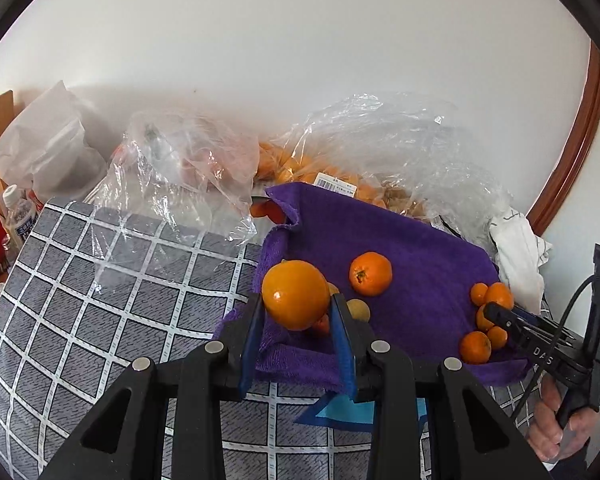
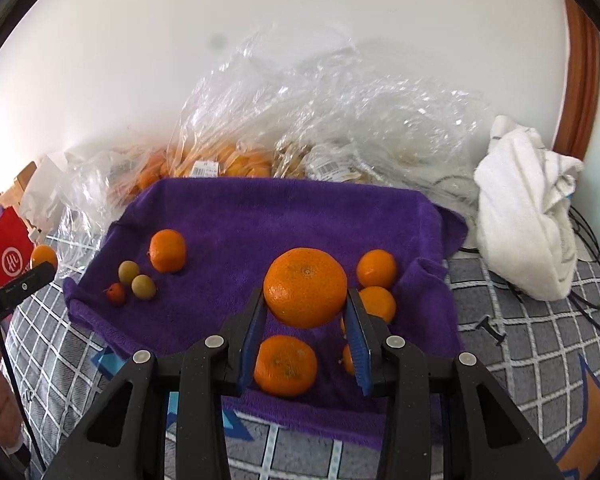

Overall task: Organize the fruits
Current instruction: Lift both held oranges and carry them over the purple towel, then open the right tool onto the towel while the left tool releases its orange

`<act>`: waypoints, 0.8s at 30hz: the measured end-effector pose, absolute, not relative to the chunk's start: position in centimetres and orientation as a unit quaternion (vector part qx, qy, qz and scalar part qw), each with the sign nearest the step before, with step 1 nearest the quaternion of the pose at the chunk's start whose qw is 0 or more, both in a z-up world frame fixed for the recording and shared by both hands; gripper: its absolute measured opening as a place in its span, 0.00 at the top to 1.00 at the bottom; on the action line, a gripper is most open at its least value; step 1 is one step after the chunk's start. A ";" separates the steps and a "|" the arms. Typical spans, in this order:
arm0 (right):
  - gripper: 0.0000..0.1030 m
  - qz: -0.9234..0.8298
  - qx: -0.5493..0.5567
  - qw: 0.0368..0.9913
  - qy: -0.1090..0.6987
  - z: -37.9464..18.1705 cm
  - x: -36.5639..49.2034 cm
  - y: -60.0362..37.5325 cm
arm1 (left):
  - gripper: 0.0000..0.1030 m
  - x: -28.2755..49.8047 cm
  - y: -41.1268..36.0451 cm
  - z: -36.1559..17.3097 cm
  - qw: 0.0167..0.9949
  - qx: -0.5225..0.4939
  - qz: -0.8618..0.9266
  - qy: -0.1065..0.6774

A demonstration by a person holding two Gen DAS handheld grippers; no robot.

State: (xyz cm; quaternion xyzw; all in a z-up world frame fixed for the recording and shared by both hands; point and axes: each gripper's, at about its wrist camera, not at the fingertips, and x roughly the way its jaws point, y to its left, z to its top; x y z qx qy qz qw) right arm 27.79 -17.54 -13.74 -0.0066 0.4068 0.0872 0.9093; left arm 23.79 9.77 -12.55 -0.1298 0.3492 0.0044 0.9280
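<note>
Bedspread [image 2: 540,344]: grey with a white grid, underlying everything; cut off by the frame at the near edge.
Purple towel [image 2: 284,216]: spread in the middle of the bedspread, carrying the loose fruit; its far left corner is folded up in the left wrist view.
Plastic bags [image 2: 300,120]: crumpled clear bags along the far wall; orange fruit shows through, but the count is hard to make out.
White cloth [image 2: 528,204]: bunched at the far right, off the towel.
Right gripper [image 2: 306,312]: clamped on a large mandarin [image 2: 305,287] held above the towel's near right part; the fruit hides part of what lies behind it.
Left gripper [image 1: 296,312]: closed on a smooth orange [image 1: 295,294] above the towel's near left edge; it covers most of the small fruits behind it.
Mandarin under right gripper [image 2: 285,364]: lies on the towel between the blue pads, partly hidden.
Right-side mandarins [image 2: 377,268]: a cluster near the towel's right edge, some blocked by the right finger.
Lone mandarin [image 2: 168,250]: left part of the towel.
Small fruits [image 2: 143,286]: two greenish ones and one red, touching, just left and nearer.
Person's hand [image 1: 556,428]: grasping the right gripper's handle, cut off at the frame edge.
</note>
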 end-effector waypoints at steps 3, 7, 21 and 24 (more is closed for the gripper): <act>0.62 0.084 -0.022 0.903 0.421 -15.0 29.1 -16.9 | 0.69 24.8 9.0 -13.1 0.925 -0.127 -0.009 0.358; 0.62 0.091 -0.036 0.894 0.437 -16.3 29.8 -16.4 | 0.69 26.2 7.5 -13.7 0.920 -0.118 -0.023 0.373; 0.62 0.109 -0.040 0.886 0.449 -17.6 29.9 -16.4 | 0.69 28.3 4.9 -16.2 0.892 -0.104 -0.070 0.434; 0.60 0.106 -0.028 0.886 0.450 -17.2 29.8 -16.9 | 0.69 28.3 4.6 -16.5 0.892 -0.099 -0.068 0.436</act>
